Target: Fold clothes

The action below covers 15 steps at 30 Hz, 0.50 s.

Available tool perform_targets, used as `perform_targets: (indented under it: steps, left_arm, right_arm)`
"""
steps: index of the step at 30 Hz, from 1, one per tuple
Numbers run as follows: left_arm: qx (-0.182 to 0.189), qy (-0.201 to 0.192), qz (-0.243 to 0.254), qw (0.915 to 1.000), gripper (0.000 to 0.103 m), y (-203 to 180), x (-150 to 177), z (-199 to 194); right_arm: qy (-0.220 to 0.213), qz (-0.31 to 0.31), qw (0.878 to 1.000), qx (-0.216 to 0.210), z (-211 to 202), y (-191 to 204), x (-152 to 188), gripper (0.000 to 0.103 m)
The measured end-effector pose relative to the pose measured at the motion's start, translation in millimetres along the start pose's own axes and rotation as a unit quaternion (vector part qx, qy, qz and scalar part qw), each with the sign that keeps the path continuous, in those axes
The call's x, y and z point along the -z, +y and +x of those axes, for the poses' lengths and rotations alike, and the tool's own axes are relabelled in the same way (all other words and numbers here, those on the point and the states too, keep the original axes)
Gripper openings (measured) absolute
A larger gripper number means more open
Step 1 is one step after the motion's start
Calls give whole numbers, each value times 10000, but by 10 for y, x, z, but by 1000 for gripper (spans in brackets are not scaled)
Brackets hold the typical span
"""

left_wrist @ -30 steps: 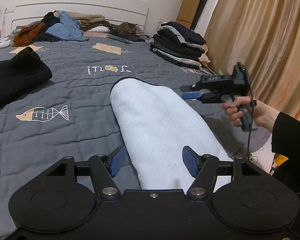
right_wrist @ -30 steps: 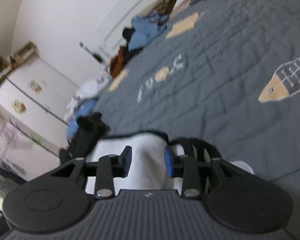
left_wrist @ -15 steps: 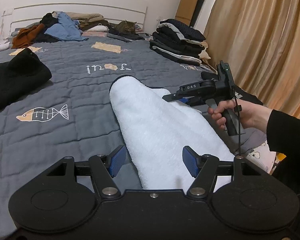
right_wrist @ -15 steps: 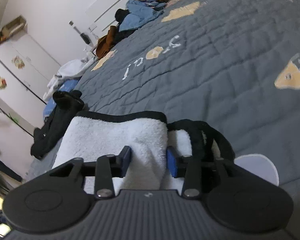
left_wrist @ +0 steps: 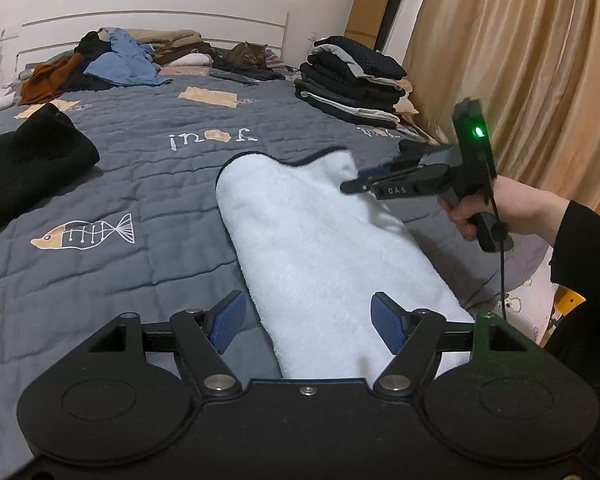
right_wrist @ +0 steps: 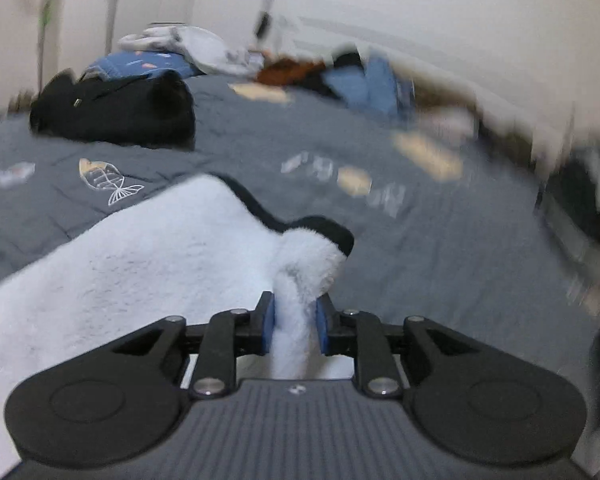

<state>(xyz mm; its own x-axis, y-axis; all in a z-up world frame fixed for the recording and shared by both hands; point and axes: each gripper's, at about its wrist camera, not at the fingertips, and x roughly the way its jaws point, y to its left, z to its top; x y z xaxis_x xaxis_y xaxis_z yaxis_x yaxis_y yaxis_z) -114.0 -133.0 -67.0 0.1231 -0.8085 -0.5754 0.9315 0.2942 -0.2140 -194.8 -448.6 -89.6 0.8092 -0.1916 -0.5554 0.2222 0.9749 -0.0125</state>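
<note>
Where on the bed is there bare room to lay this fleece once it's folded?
Bare quilt lies left of the white fleece garment, between the black garment and the fish print. The headboard end is crowded with the loose clothes pile and a cat; the folded stack fills the right edge.

White headboard [left_wrist: 156,20], tan curtains [left_wrist: 520,60], grey quilt [left_wrist: 140,168].

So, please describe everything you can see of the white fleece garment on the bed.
The white fleece garment looks fluffy, with dark trim along its far edge. It lies lengthwise, apparently folded, on the grey quilt. The right gripper is shut on its far corner, raising a tuft. The left gripper is open, its fingers on either side of the near end.
</note>
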Motion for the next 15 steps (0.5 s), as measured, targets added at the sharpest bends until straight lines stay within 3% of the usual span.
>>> perform_targets:
  steps: [2,5,10,15]
  left_arm:
    - [-7,2,27,10000,68,-8,-2,-3]
    - [-1,1,22,10000,68,2,-5,0]
    - [-13,44,73,10000,68,-20,0,28]
    - [-4,44,118,9999,68,-47,10,22]
  right_arm:
    - [-20,675,9974,-260,6,-203,52,21]
    - [-49,1681,9836,-646,16,-507,130,25]
    - [-89,3291,9357,-1266,38,-1007,262,29]
    - [159,3847,9125,-1382,346,-1058,518,29]
